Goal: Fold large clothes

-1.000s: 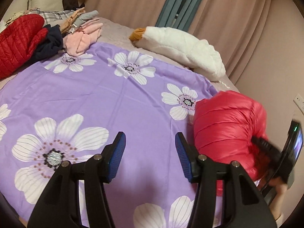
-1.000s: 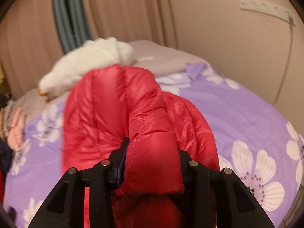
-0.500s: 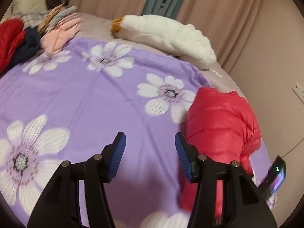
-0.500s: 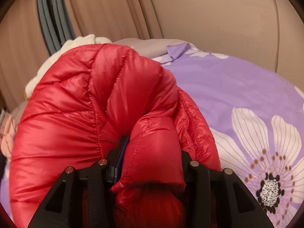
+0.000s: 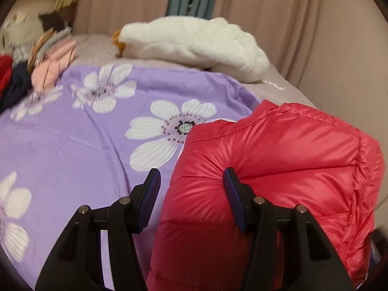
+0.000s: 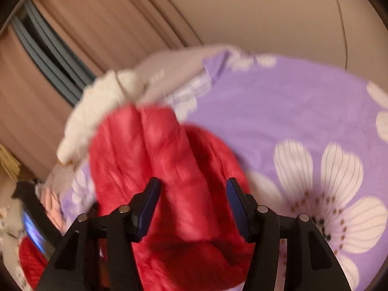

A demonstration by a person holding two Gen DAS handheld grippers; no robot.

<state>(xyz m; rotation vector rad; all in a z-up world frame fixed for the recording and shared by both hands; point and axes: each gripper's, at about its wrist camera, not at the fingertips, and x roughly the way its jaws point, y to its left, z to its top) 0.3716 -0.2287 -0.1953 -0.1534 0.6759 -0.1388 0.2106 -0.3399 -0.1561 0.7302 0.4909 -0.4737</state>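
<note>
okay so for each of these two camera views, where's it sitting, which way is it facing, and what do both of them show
Left wrist: sits on the left gripper, angled down across the purple floral sheet toward the curtains; its open fingers straddle the red puffer jacket's edge.
Right wrist: sits on the right gripper, angled down at the jacket; jaws opening, jacket between them.
Shared: jacket, sheet, white plush toy, curtains.

Home bedroom. Bed (image 5: 288, 86) under a purple floral sheet (image 5: 72, 145), plush toy (image 5: 194, 41) on it, beige curtains (image 5: 266, 12) behind. Loose clothes pile (image 5: 46, 65) at the far side.
</note>
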